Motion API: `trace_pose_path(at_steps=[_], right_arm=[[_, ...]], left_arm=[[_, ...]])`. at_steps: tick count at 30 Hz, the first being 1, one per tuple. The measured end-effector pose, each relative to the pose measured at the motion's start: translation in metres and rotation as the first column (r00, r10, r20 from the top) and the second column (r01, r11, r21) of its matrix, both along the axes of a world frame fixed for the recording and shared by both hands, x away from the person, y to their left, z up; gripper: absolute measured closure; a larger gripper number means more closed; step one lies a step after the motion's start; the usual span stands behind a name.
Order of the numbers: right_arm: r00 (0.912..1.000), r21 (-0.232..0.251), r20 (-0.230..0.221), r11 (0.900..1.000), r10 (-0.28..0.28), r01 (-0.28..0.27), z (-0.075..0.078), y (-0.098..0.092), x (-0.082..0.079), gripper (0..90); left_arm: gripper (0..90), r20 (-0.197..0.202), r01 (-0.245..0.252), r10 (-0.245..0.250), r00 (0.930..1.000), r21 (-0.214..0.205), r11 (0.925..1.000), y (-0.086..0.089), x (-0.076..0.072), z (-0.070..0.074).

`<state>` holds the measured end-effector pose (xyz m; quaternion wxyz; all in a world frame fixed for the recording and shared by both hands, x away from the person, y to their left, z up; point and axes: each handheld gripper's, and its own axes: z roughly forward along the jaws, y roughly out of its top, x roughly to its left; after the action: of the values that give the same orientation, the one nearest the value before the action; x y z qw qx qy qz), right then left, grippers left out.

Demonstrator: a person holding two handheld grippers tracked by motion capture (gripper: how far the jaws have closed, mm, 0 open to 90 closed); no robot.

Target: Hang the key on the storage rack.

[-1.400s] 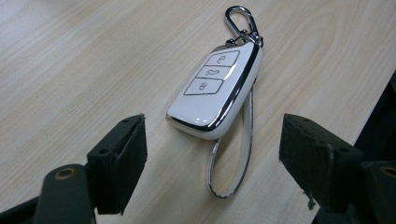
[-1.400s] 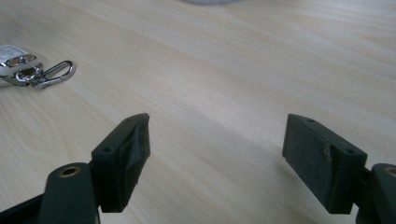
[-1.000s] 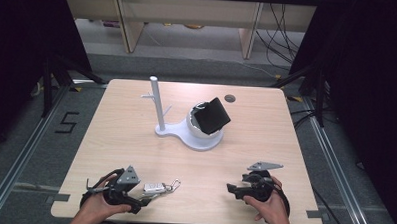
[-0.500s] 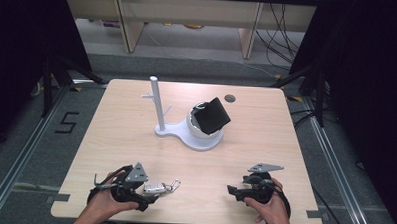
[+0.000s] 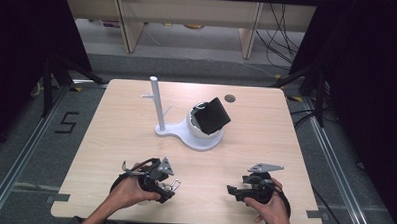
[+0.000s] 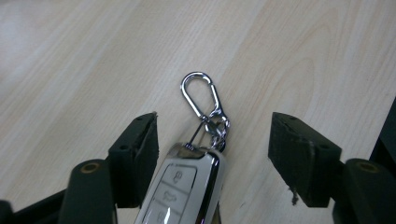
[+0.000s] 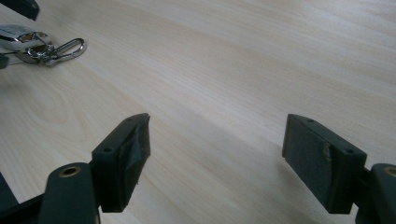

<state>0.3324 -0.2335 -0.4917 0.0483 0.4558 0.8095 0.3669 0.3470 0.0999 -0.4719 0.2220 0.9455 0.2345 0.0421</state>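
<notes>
White and chrome, the car key [image 6: 184, 193] lies flat on the pale wood tabletop [image 5: 265, 144] near your left edge, with its silver clip [image 6: 200, 94] stretched out ahead of it. Your left tool [image 6: 212, 140] sits straddling the key: the body is between the jaws, close against the one on the left of the left gripper view, while the other stands well apart from it. The jaws have just been closing in, but the pads do not press the key yet, so nothing is held. Your right tool [image 7: 217, 140] rests wide and empty over bare wood, with the key and clip off to its far left.

This looks like the grasping step, likely before hanging the clip on the white stand [image 5: 159, 108] at the middle of the tabletop, beside the white bowl [image 5: 196, 127] with a black case [image 5: 213, 115] leaning in it. Next, you need to finish closing squarely on the key's body, not the loose ring and clip, then lift gently so the clip swings free.
</notes>
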Motion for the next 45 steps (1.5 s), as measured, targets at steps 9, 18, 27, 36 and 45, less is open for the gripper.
trace_pose_path(at_steps=[9,18,27,36,45], right_arm=[[0.9998,0.004,0.016,0.9999,-0.013,0.013,0.0,0.004,-0.003,24.7],[0.9998,0.011,0.018,0.9999,-0.006,0.006,-0.002,0.007,-0.004,25.0],[0.9999,0.019,-0.017,0.9998,0.001,-0.001,-0.001,0.008,-0.004,25.2],[0.9999,-0.012,-0.008,0.9999,0.011,-0.012,0.0,0.008,-0.004,25.4],[0.9998,0.006,0.005,0.9998,0.019,-0.019,-0.001,0.01,-0.005,25.4]], left_arm=[[45.6,-0.05,0.025,-0.02,0.9985,0.1,0.9947,-0.018,0.006,-0.005],[55.2,-0.079,0.051,-0.039,0.9961,0.154,0.9868,-0.024,0.014,-0.007],[64.1,-0.094,0.094,-0.075,0.9928,0.221,0.9707,-0.037,0.019,-0.007],[68.7,-0.116,0.127,-0.096,0.9886,0.299,0.9457,-0.045,0.017,-0.006],[73.3,-0.137,0.135,-0.094,0.9861,0.337,0.9318,-0.049,0.022,-0.005]])
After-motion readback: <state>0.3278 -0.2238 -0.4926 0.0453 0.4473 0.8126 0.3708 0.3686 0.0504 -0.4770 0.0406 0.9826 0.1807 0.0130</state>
